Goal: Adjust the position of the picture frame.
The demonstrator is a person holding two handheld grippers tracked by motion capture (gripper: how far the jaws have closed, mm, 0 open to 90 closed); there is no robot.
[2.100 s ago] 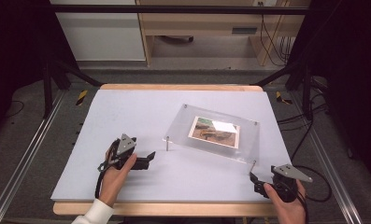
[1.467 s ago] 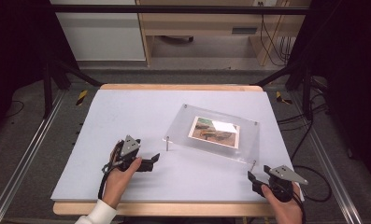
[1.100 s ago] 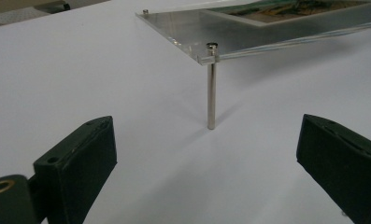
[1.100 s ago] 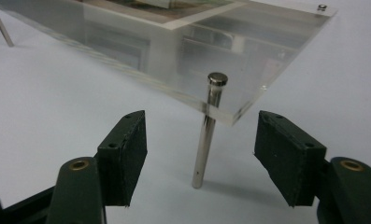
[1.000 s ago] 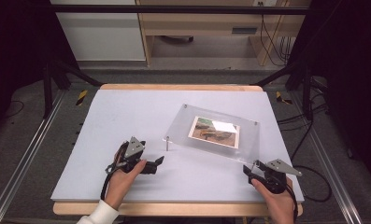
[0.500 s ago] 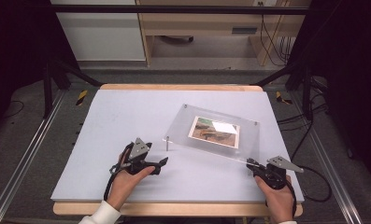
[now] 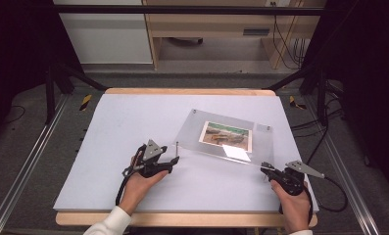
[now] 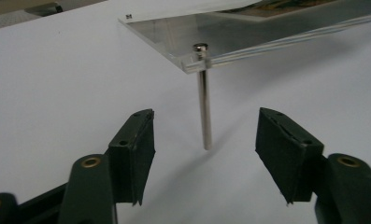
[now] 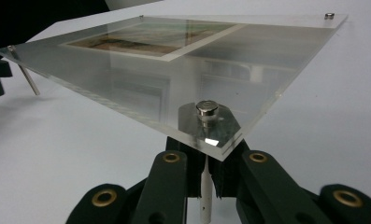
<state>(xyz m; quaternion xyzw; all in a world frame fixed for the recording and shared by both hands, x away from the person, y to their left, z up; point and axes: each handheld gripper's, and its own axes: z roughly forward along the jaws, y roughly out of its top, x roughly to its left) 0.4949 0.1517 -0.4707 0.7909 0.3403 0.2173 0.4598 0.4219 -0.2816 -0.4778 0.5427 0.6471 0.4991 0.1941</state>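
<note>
Item: clear acrylic photo frame [image 7: 225,138], standing on thin metal leg pins at its corners, right of centre on the counter [image 7: 109,147], a printed picture [image 7: 226,134] sandwiched in the panel.

Progress: your right hand-held gripper [image 7: 266,168] is clamped on the near right leg pin [image 9: 205,191] under the frame's corner, just below its round metal cap [image 9: 206,108]; that hold looks secured. Your left hand-held gripper [image 7: 174,159] has its jaws apart on either side of the near left leg pin [image 8: 204,109]; they have just been closing in, but the pads do not yet touch the pin. By my reading, one corner is gripped and the second is about to be; any lifting or undoing of the pins is yet to come.

Surface: white sheet over a wood-edged counter, otherwise bare around the frame.

Room: dark surround, grey floor, metal rails [image 7: 28,166] along both sides, pale wooden furniture [image 7: 216,29] at the back, cables [image 7: 285,39] hanging at the rear right.
</note>
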